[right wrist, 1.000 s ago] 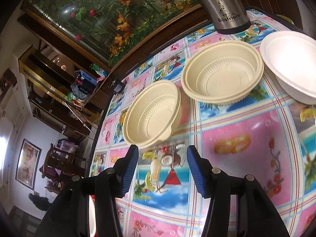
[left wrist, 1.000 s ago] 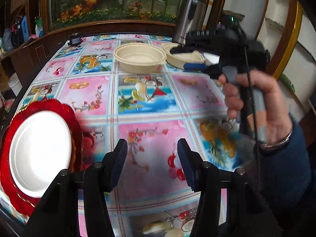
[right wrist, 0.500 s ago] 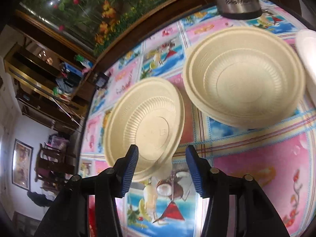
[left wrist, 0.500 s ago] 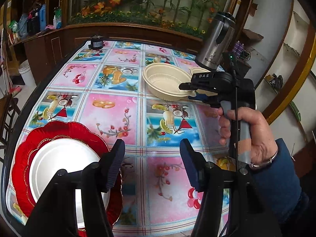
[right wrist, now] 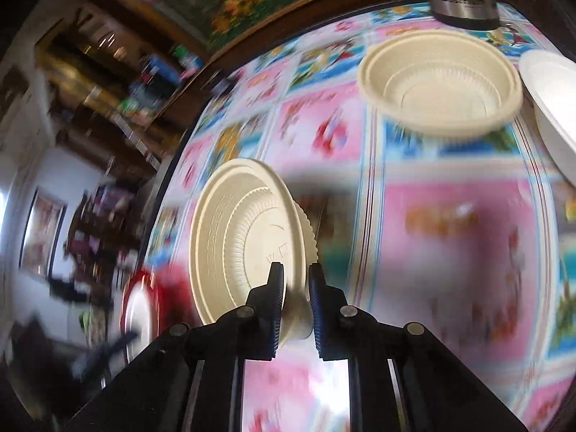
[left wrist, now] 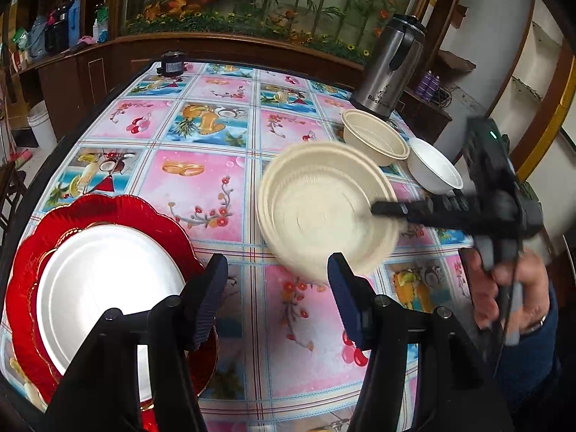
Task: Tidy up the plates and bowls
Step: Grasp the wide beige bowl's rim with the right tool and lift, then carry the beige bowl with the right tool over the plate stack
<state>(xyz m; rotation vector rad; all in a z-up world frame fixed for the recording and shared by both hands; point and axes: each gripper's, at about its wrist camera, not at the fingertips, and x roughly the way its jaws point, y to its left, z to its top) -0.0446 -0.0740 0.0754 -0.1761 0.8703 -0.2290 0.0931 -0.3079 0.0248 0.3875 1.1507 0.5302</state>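
Nearest, the left gripper (left wrist: 275, 298) hangs with jaws half apart and empty above the worktop (left wrist: 201, 183); the white plate (left wrist: 104, 288) on the red charger (left wrist: 118, 208) lies at its eight o'clock. The right gripper (right wrist: 296, 302) is closing its jaws on the rim of the cream bowl (right wrist: 244, 248), tilted off the worktop. It looks light, thin and flexible, so the rim wall suits. Farther, at one o'clock, a second cream bowl (right wrist: 442, 82) waits.
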